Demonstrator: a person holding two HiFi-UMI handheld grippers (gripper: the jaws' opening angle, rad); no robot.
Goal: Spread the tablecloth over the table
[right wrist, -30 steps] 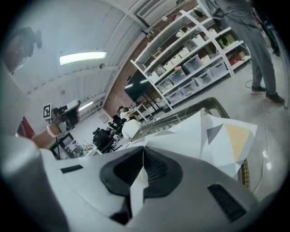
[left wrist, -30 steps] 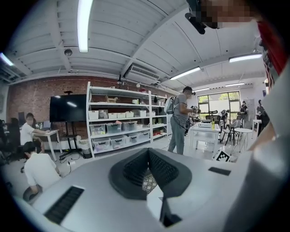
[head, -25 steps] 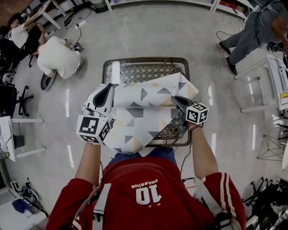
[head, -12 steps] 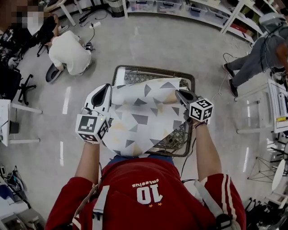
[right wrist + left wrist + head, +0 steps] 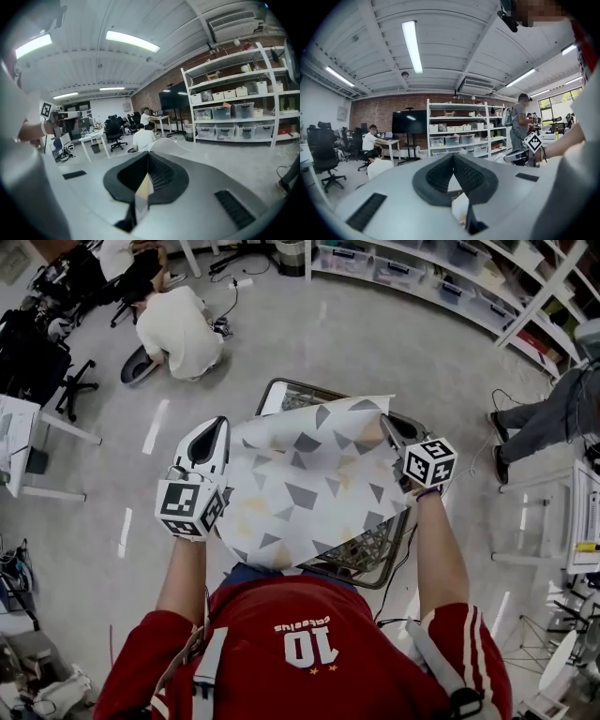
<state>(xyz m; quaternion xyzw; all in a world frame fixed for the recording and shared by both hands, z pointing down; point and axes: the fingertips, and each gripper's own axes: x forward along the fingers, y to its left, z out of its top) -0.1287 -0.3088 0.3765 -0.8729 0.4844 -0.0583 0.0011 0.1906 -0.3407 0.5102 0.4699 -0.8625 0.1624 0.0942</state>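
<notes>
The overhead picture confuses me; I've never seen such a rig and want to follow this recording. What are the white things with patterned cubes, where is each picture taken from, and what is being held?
There is no robot here. A person holds a two-jaw gripper in each hand: the left gripper and the right gripper. The marker cubes are part of the grippers. The head view comes from a camera on the person's head, looking steeply down. The other two pictures come from cameras riding on each gripper, looking along its jaws into the room. Both grippers are shut on the edge of a patterned tablecloth, held up above a wire-mesh table.
</notes>
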